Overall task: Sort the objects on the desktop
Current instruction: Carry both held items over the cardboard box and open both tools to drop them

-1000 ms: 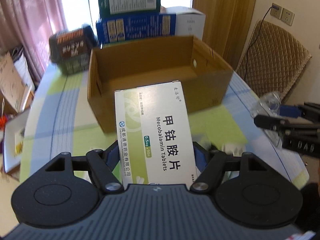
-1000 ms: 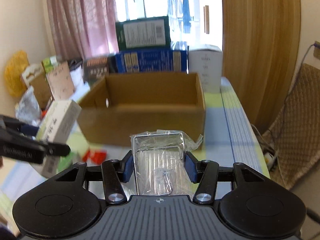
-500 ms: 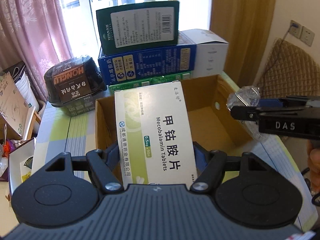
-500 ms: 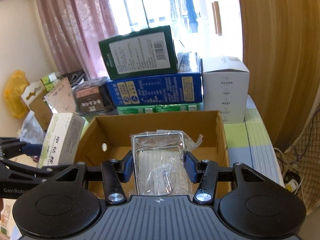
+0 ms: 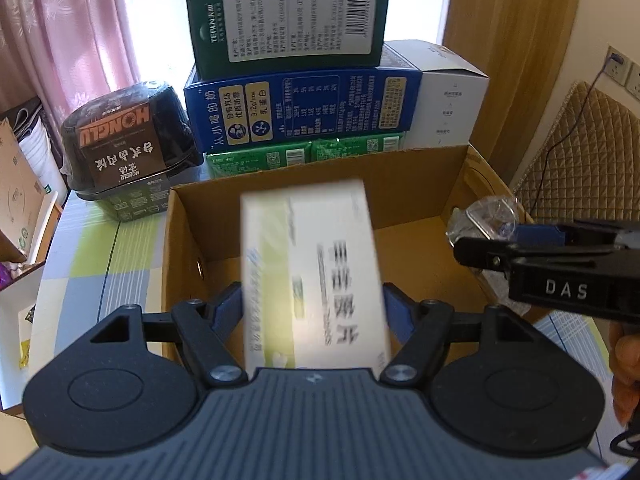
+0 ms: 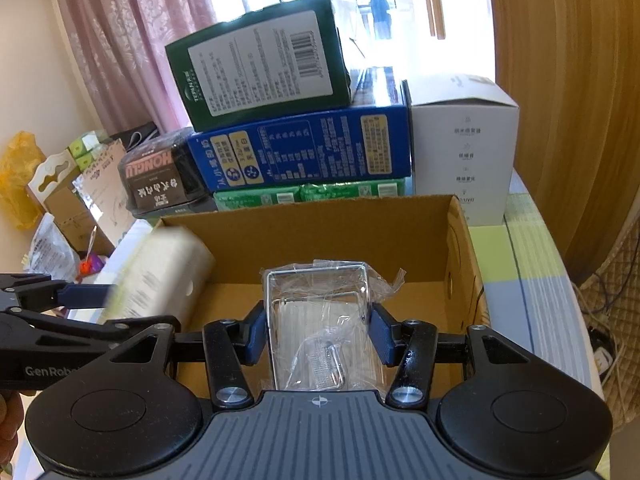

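Observation:
An open cardboard box (image 5: pixel 188 248) (image 6: pixel 460 264) stands on the table. My left gripper (image 5: pixel 312 304) is open over its left half; the white and green tablet box (image 5: pixel 316 272) lies blurred between the spread fingers and also shows, blurred, in the right wrist view (image 6: pixel 160 276). My right gripper (image 6: pixel 318 332) is shut on a clear plastic packet with a metal frame (image 6: pixel 320 320) over the box's right half. That packet shows in the left wrist view (image 5: pixel 488 220) beside the right gripper (image 5: pixel 472 244).
Behind the cardboard box stand a stack of green (image 5: pixel 288 16), blue (image 5: pixel 300 108) and light green cartons, a white carton (image 5: pixel 448 108) and a black wrapped tin (image 5: pixel 128 144). A padded chair (image 5: pixel 580 160) stands at right. Clutter lies left of the table (image 6: pixel 60 208).
Both grippers moved forward over the cardboard box. The left gripper's fingers have spread and the tablet box is tipping, blurred, between them. The right gripper still holds its packet.

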Available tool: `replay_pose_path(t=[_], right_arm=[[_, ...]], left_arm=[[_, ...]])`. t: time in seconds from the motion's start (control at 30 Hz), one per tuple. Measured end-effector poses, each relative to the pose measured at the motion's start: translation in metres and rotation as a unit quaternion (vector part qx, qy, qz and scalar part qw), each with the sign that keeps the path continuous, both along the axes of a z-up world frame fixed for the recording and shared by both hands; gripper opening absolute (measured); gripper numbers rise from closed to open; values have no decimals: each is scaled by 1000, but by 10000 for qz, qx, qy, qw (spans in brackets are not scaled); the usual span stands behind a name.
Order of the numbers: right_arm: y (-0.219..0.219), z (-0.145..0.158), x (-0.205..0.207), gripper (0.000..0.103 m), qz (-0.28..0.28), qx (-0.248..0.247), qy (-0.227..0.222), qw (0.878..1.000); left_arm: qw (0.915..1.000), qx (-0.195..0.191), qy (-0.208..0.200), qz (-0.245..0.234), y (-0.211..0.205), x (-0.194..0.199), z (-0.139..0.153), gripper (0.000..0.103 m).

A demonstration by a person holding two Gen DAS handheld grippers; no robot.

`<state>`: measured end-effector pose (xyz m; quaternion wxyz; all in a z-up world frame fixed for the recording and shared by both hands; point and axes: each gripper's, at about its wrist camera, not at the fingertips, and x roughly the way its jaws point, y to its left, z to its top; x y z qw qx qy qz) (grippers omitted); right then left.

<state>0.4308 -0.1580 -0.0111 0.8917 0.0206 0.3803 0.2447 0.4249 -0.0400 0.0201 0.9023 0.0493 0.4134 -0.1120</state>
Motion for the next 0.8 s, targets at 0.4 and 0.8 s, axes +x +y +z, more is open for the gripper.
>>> replay_pose_path(t=[0.4, 0.8], right_arm=[[-2, 6, 3, 69, -47, 239, 19, 9997], [-31, 39, -72, 89, -65, 165, -321, 9993]], left_arm=[[10000, -16, -48, 41, 18, -21, 4, 70], [9997, 11, -192, 148, 36, -80, 25, 78]])
